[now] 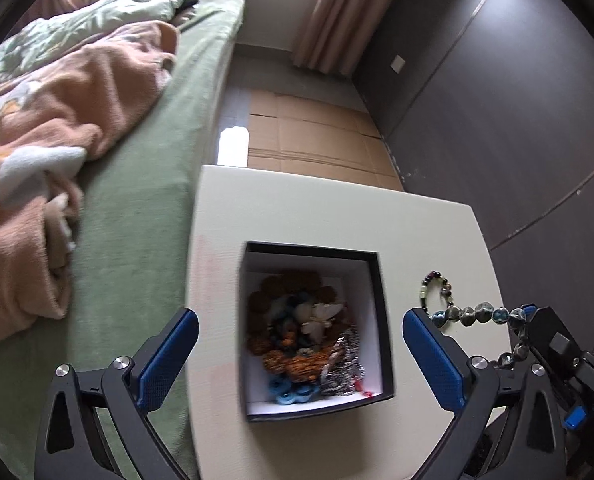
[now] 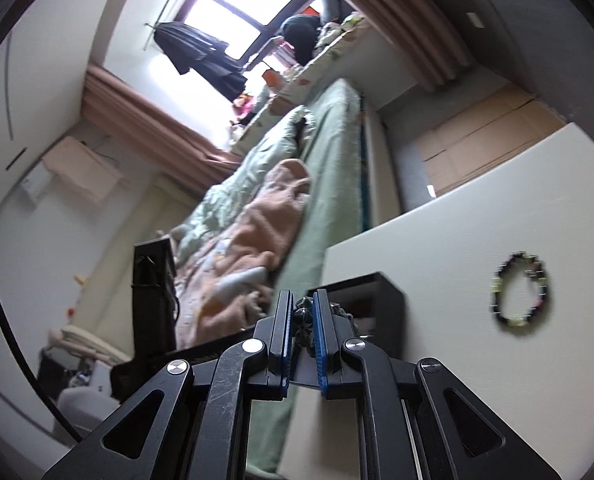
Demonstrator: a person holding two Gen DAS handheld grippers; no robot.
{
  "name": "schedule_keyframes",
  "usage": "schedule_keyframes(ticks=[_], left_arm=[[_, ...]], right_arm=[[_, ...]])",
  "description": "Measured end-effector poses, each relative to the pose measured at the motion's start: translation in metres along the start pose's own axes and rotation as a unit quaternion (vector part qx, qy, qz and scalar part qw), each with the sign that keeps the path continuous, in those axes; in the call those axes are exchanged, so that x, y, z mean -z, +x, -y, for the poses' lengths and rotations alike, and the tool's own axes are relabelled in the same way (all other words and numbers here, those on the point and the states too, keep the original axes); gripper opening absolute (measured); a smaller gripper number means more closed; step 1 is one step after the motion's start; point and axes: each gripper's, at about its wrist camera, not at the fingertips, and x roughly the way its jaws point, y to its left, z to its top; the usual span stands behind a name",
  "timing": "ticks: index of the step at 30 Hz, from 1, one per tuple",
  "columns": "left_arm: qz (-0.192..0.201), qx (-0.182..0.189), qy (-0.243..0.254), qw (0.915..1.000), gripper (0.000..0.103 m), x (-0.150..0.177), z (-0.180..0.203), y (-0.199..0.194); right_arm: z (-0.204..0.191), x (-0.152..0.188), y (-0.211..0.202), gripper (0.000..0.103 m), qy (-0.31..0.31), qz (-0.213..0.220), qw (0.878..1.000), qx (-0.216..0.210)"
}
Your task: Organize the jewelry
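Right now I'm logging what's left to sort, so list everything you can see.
Box: one, black outside, white inside, open on the table.
Jewelry pile: mixed brown, orange, blue, silver, inside the box.
Large-bead bracelet: one, grey-blue, held right of the box.
Small-bead bracelet: one, dark and pale green, flat on the table.
Table: one, cream, beside the bed.
Bed: green sheet, peach blanket.
Left gripper: fingers wide, empty, over the box.
Right gripper: shut on the large-bead bracelet.

Green-sheeted bed (image 1: 145,208) beside white table (image 1: 337,216), cardboard-covered floor (image 1: 313,136), dark wall (image 1: 497,100), bright curtained window (image 2: 233,12).
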Motion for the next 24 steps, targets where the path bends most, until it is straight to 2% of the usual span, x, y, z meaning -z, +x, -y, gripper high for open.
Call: schedule_keyframes(ticks=[3,12,13,15,16,20,24], left_arm=[[0.006,-0.003,-0.011,0.9999,0.102,0.000,-0.013,-0.009],[0.013,-0.024,-0.026,0.9993,0.102,0.015,-0.048,-0.016],[0.013,-0.024,-0.026,0.9993,0.102,0.016,-0.049,-0.016],[0.011,-0.022,-0.025,0.9994,0.102,0.018,-0.050,-0.015],[0.011,-0.018,-0.024,0.9995,0.102,0.019,-0.048,-0.015],[0.027,-0.005,-0.012,0.9995,0.102,0.019,-0.037,-0.023],[0.046,0.005,0.005,0.9989,0.103,0.016,-0.019,-0.030]], right_arm=[[-0.006,0.003,0.012,0.011,0.003,-0.005,1.000,-0.004],[-0.011,0.007,0.047,0.014,0.014,-0.014,0.999,0.026],[-0.012,0.008,0.053,0.018,0.010,-0.026,0.999,0.034],[-0.013,0.009,0.060,0.062,0.005,-0.049,0.998,0.049],[-0.013,0.010,0.058,0.067,0.004,-0.048,0.997,0.060],[-0.008,0.007,0.037,0.070,0.005,-0.023,0.997,0.067],[0.002,0.003,0.016,0.070,0.001,0.014,0.993,0.113]])
